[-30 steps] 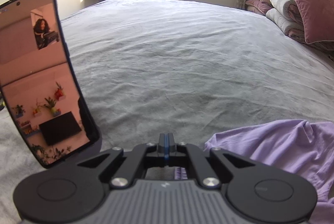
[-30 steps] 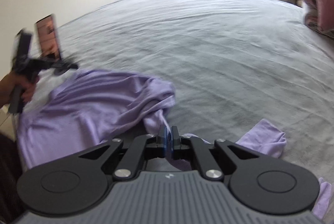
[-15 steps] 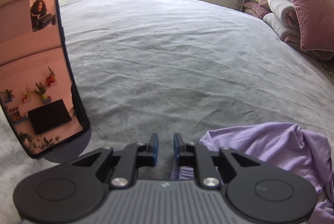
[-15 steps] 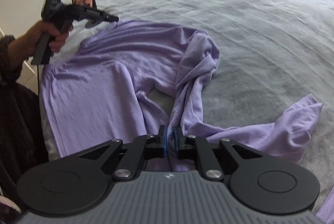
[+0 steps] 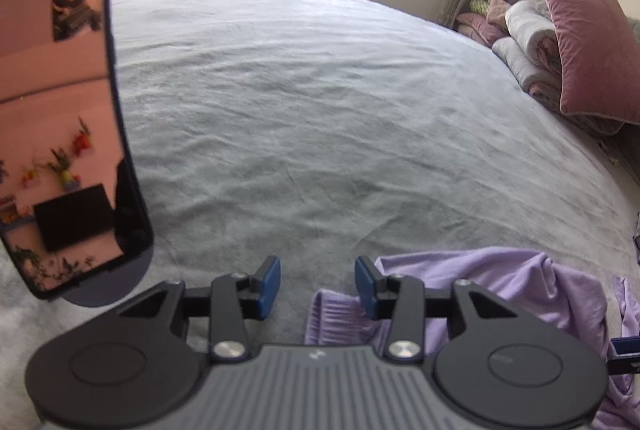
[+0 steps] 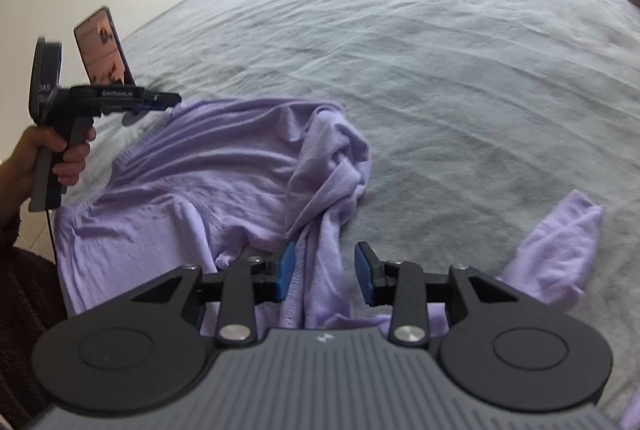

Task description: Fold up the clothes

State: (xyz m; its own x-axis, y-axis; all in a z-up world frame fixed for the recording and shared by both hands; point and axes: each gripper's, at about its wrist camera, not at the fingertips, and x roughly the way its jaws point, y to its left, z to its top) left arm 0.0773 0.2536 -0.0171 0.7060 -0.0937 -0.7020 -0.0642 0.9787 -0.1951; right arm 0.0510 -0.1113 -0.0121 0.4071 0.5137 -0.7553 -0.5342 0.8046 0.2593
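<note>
A lilac long-sleeved top (image 6: 208,165) lies crumpled on the grey bed (image 6: 440,49). One sleeve (image 6: 560,242) reaches out to the right. My right gripper (image 6: 325,272) is open, with a twisted fold of the top lying between its jaws. My left gripper (image 5: 317,284) is open and empty just above the top's ribbed hem corner (image 5: 336,314). The left gripper also shows in the right wrist view (image 6: 168,101), at the top's far left corner.
A phone (image 5: 60,117) stands upright on a stand at the bed's left edge, close to the left gripper. Pink pillows and rolled bedding (image 5: 572,53) are stacked at the far right. A window is behind the bed.
Both grippers were shut on the top and have opened, letting it go. The top now lies more spread out on the bed.
</note>
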